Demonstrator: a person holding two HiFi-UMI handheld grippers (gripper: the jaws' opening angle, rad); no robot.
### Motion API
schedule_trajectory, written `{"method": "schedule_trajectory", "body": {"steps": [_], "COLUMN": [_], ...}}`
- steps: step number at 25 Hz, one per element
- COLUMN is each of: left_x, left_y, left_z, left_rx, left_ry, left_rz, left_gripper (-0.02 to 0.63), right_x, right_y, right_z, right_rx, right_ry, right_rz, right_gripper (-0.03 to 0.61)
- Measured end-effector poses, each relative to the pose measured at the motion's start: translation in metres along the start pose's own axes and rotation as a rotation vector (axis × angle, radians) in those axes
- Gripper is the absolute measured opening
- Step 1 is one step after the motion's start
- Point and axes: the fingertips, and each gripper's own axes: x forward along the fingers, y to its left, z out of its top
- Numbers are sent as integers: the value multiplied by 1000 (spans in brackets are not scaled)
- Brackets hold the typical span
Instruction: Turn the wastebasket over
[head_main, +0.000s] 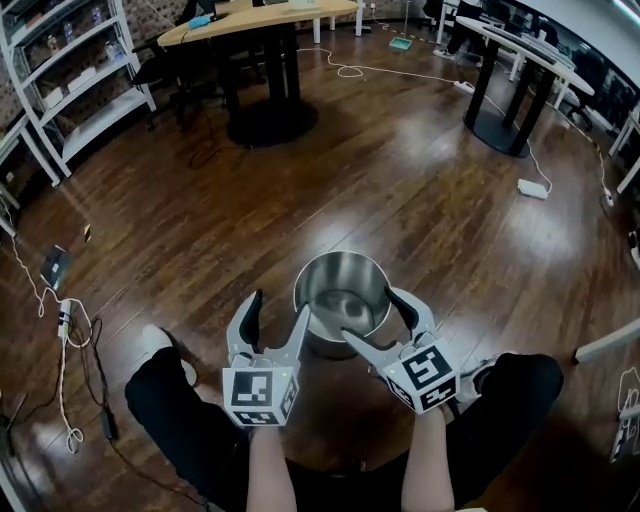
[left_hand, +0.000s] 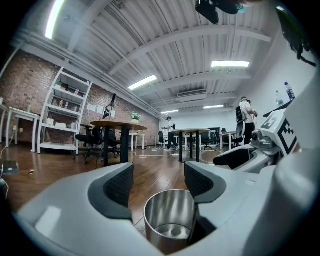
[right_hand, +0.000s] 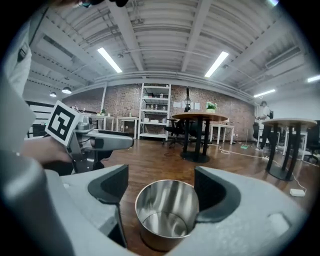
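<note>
**Item 1, left tool** (head_main: 272, 325) (left_hand: 159, 182). Released, jaws well apart and holding nothing. In the head view its right-hand jaw lies just beside the wastebasket's left rim. I cannot tell whether it touches. In its own view the basket sits low and off to the right, partly under that jaw and not squarely in the gap.

**Item 2, right tool** (head_main: 368, 313) (right_hand: 161, 182). Released, spread wide. In the head view one jaw crosses the basket's near rim and the other runs along its right side. In its own view the basket sits centred in the gap. The right-hand pad is close against the rim, and I cannot confirm contact.

**Item 3, wastebasket** (head_main: 340, 275) (left_hand: 170, 220) (right_hand: 166, 212). Polished steel, round, upright with its mouth up, and empty. It stands on the wood floor (head_main: 400, 200) just ahead of my knees (head_main: 165, 385), between the two tools.

**Item 4, seen in one view only.**
- The head view alone shows both marker cubes (head_main: 260, 392) from above.
- The left gripper view alone shows a person (left_hand: 246, 117) standing far off.
- The right gripper view shows my left tool side-on (right_hand: 95, 142), and a shelving rack (right_hand: 155, 112) against the brick wall.
</note>
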Motion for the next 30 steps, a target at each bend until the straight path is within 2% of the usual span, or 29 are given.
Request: {"method": "schedule_trajectory", "body": {"steps": [7, 11, 15, 20, 24, 28, 30], "left_x": [6, 1, 0, -3, -5, -12, -14], "left_y": [38, 49, 60, 66, 81, 98, 100], "left_z": [-37, -61, -75, -89, -97, -104, -107], "left_rx": [-19, -31, -64, -70, -83, -112, -112], "left_ry": [58, 111, 117, 150, 162, 168, 179], "left_rz": [69, 87, 95, 110, 143, 192, 196], "left_gripper": [344, 339, 322, 319, 318, 316, 316], "right_x": [37, 64, 102, 136, 157, 170, 173], "right_y": [19, 45, 68, 82, 86, 88, 87], "right_z": [-43, -67, -93, -110, -126, -142, -146], "right_rx": [-30, -42, -75, -105, -83, -87, -104], "right_ry": [150, 226, 318, 424, 517, 602, 628], "right_rz": [82, 152, 210, 232, 254, 256, 246], "right_gripper": [400, 400, 390, 326, 212, 140, 64]}}
